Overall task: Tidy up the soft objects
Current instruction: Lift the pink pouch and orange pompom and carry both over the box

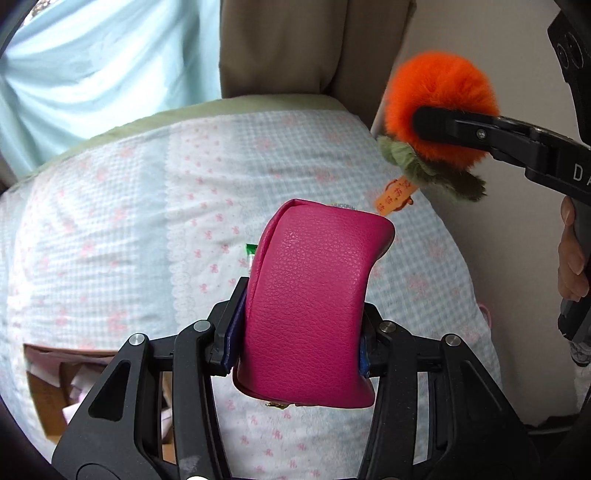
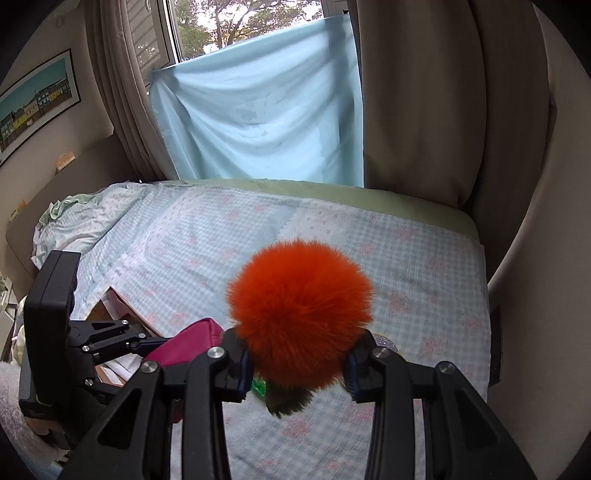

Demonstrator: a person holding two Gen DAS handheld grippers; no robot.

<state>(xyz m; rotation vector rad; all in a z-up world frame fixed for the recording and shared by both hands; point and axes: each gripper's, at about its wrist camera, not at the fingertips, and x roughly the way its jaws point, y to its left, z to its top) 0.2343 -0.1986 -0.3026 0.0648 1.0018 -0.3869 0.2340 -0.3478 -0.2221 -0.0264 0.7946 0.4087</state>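
My left tool (image 1: 299, 343) is pinching a magenta pouch (image 1: 314, 295) of pebbled leather-like material; the pads press into its two sides so that it bows between them, and it stands clear of the bed (image 1: 122, 221) below. A bit of gold hardware shows at its lower edge. In the right wrist view the same pouch (image 2: 188, 343) pokes out at lower left, with the left tool (image 2: 110, 339) seen side-on beside it.

My right tool (image 2: 295, 369) is clamped on a fluffy orange pompom (image 2: 301, 310) — the fur bulges out above and around the pads, and a tuft of olive-green plush leaves (image 2: 288, 400) hangs under it. From the left wrist view the pompom (image 1: 439, 99) sits up and to the right of the pouch, apart from it, with one black finger (image 1: 443, 122) of the right tool across its front, the green leaves (image 1: 432, 166) beneath, and a small orange tag (image 1: 395, 194) with printed characters dangling lower still. Part of my hand (image 1: 572, 254) shows at the right edge, wrapped on the handle.

Both soft things are held in the air above the bed, which wears a pale blue gingham quilt with pink bows. An open cardboard box (image 1: 62, 384) with papers in it sits at the bed's near-left edge. Behind the bed hang a light blue cloth (image 2: 258, 110) and beige curtains (image 2: 424, 103) — a window (image 2: 229, 26) shows above the cloth.
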